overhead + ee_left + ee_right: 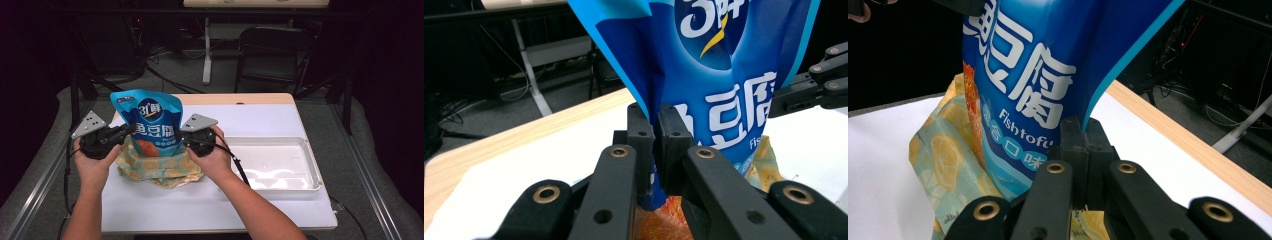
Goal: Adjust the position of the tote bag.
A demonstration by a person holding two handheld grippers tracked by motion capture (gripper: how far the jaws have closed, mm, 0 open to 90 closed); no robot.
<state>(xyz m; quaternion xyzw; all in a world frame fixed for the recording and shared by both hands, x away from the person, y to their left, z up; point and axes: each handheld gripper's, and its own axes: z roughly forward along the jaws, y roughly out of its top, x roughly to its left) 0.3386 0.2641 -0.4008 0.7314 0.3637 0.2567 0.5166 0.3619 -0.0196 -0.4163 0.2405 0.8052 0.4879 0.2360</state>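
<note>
My left gripper (656, 150) has its jaws pinched narrow on the left edge of the blue snack bag (704, 75); in the left gripper view the bag's side seam runs down between the two black pads. My right gripper (1083, 165) is clamped the same way on the bag's opposite edge, jaws nearly together with the foil between them. In the high view the left gripper (125, 131) and right gripper (186, 141) sit at either side of the bag (150, 122), which stands upright between them, print facing me.

The lower part of the bag sits inside a yellow lemon-print cloth bag (157, 170), which is crumpled around its base and rests on the white table mat (210, 205). In the right gripper view the cloth bag (943, 170) lies against the snack bag's lower left side.

A white tray (312, 175) lies on the mat to the right of my right hand (212, 157), just beside it.
</note>
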